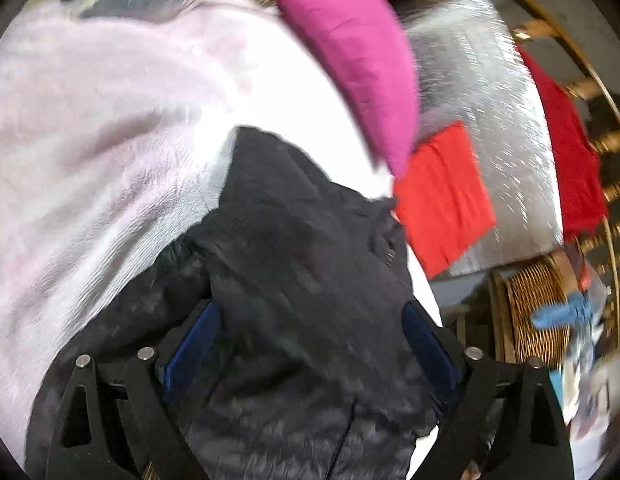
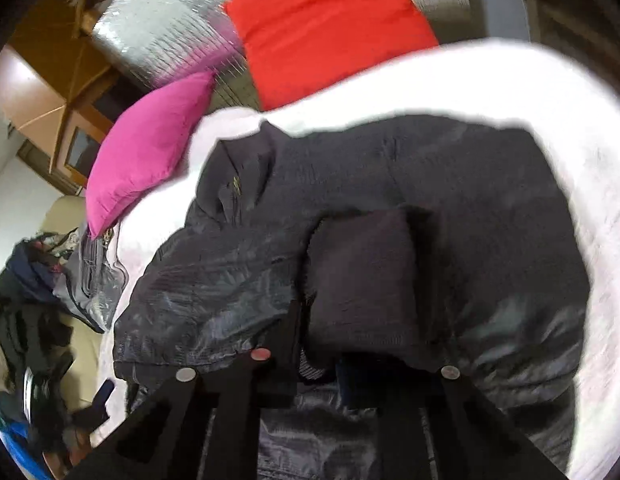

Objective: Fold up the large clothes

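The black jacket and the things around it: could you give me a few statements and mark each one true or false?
1. The black jacket lies on a pale blanket. True.
2. A pink cushion sits beyond the jacket. True.
3. The red cushion lies on top of the jacket. False: it lies apart, beyond the blanket's edge.
4. The jacket is white. False: it is black.
5. Jacket fabric fills the gap between the left tongs. True.
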The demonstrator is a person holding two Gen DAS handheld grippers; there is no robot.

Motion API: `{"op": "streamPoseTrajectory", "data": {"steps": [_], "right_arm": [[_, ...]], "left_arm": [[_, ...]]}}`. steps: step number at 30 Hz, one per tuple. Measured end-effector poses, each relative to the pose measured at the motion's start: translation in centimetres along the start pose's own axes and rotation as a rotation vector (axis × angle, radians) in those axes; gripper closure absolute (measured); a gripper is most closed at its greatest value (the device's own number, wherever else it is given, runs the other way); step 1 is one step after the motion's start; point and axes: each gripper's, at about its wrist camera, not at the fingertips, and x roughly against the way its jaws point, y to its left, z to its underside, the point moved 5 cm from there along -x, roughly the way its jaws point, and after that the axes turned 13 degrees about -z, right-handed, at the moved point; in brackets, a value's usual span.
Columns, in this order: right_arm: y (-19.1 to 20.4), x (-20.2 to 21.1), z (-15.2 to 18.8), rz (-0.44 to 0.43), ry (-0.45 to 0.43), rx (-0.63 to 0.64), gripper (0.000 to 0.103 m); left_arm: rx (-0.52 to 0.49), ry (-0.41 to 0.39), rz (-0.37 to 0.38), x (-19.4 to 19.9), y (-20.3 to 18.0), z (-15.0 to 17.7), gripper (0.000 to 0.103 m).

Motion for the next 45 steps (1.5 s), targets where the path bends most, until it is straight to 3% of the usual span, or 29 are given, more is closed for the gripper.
{"op": "streamPoseTrajectory", "data": {"steps": [2,4,6,7,9,10,11,12,13,14,17,19,22,23,25,27,29,31,38,45], "right_arm": [[0.9,1.3,-0.8,0.024,-0.040,0.064,0.089],[0.5,1.4,-0.5,0.099,-0.051,0.138,0.089],[-2.1,-0.6,0.6,0.131,0.038,0.093,0.087],[-3.5,-1.6,1.5,0.123,0.078,0.053,0.084],[-4.0,-1.1,2.0,0.089,0.034,0.048,0.078],[-3.9,-0.4,1.9,0.090,0.010,0.046,0.061],[-3.8,0.1,1.7,0.080,-0.002,0.043,0.029],[-3.4,1.2,1.3,0.063,-0.033,0.039,0.018],[-3.1,2.3,0.9,0.064,-0.065,0.041,0.015],[-2.7,3.3,0.6,0.061,-0.093,0.045,0.015],[-1.0,5.2,-0.2,0.059,-0.151,0.075,0.015],[1.3,5.5,0.0,0.015,-0.166,0.138,0.015],[3.2,3.2,0.4,-0.066,-0.122,0.182,0.015],[3.0,2.1,0.8,-0.047,-0.098,0.197,0.015],[1.8,-0.7,1.8,0.115,-0.031,0.238,0.015],[0.4,-3.3,3.0,0.252,0.056,0.294,0.015],[1.0,-3.0,3.7,0.299,0.041,0.367,0.015],[2.0,-1.9,3.7,0.336,0.014,0.401,0.015],[5.4,2.6,3.6,0.428,-0.104,0.524,0.015],[8.3,7.1,4.9,0.435,-0.163,0.569,0.015]], "left_arm": [[-0.005,0.008,-0.036,-1.5,0.1,-0.4,0.055],[-0.004,0.042,-0.064,-2.9,0.5,-0.3,0.060],[-0.018,0.038,-0.101,-3.7,0.8,0.2,0.062],[-0.043,0.031,-0.123,-4.0,0.9,0.5,0.063],[-0.080,0.010,-0.149,-3.6,0.9,0.8,0.063],[-0.094,-0.006,-0.166,-3.2,0.6,0.8,0.063],[-0.108,-0.024,-0.182,-2.7,0.4,0.7,0.062],[-0.134,-0.061,-0.201,-1.5,0.0,0.7,0.059],[-0.149,-0.091,-0.207,-0.6,-0.2,0.5,0.047],[-0.166,-0.145,-0.215,0.9,-0.3,0.2,0.035],[-0.238,-0.292,-0.251,3.9,-1.3,0.1,0.030],[-0.296,-0.328,-0.263,4.0,-2.4,0.1,0.029],[-0.386,-0.318,-0.295,1.6,-4.2,0.3,0.029],[-0.419,-0.313,-0.334,0.5,-4.6,0.4,0.029],[-0.490,-0.294,-0.494,-2.2,-4.2,0.8,0.029],[-0.575,-0.210,-0.640,-5.4,-3.2,1.4,0.029],[-0.645,-0.262,-0.691,-5.5,-3.1,1.9,0.025],[-0.662,-0.287,-0.689,-4.8,-3.3,2.2,0.025],[-0.589,-0.332,-0.576,-0.3,-3.8,3.0,0.025],[-0.579,-0.350,-0.522,4.6,-3.4,6.6,0.025]]}}
